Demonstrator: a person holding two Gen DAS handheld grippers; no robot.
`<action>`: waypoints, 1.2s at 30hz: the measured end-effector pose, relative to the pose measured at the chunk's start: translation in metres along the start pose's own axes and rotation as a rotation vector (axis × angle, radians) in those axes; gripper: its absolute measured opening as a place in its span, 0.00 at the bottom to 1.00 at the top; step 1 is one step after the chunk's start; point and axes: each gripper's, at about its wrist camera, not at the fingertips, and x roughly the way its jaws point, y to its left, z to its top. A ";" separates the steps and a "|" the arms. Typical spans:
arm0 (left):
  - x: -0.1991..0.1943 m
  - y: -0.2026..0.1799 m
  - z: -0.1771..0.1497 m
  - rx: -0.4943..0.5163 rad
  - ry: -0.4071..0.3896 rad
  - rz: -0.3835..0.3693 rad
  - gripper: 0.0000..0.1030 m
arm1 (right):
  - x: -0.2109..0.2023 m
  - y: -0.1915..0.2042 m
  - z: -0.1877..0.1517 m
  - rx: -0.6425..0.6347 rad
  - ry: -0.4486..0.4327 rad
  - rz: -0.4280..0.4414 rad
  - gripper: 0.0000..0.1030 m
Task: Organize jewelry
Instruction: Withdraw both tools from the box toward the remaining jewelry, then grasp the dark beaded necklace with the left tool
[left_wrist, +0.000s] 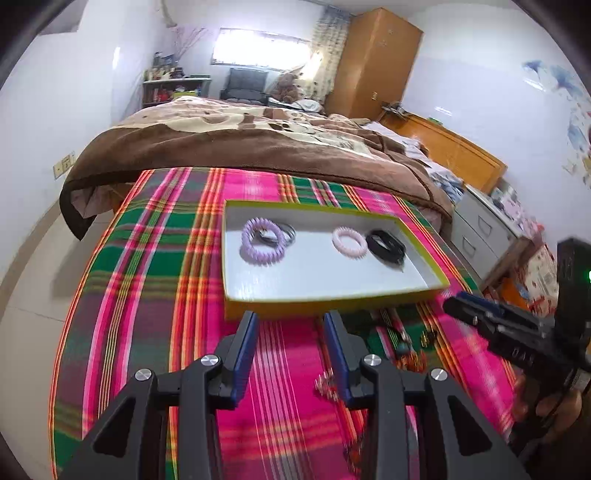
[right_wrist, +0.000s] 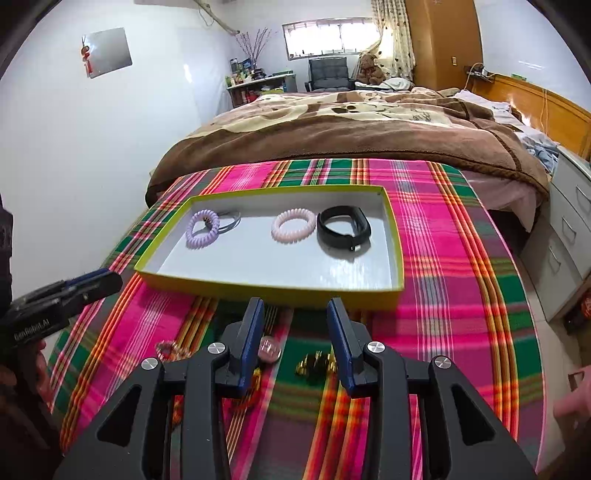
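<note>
Left wrist view: the left tool is hanging spread over the plaid cloth, pinching nothing.
Right wrist view: the right tool is likewise standing spread and empty, just short of the tray's near wall.
Tray: a shallow yellow-green cardboard tray with a white floor is sitting at frame centre, likely serving as the collecting place.
Sorted pieces: a lilac spiral band is lying over a thin grey bangle at the tray's left; a pale pink spiral band and a black strap bracelet are lying side by side at its right.
Loose pieces: a small gold-and-dark beaded piece and a clear pinkish bead are lying on the cloth in the lower middle, apparently waiting their turn.
Surface: the bench is wearing a pink, green and orange plaid cloth.
Room: a bed under a brown blanket is filling the upper frame, with a wooden wardrobe upper right.
</note>
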 end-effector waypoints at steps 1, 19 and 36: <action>-0.002 -0.001 -0.004 0.004 0.004 -0.005 0.36 | -0.003 0.000 -0.004 0.007 -0.004 0.005 0.36; -0.008 -0.054 -0.071 0.131 0.073 -0.120 0.44 | -0.039 -0.005 -0.053 0.061 -0.055 -0.003 0.49; 0.013 -0.061 -0.082 0.151 0.094 -0.061 0.44 | -0.037 -0.019 -0.064 0.084 -0.042 -0.043 0.49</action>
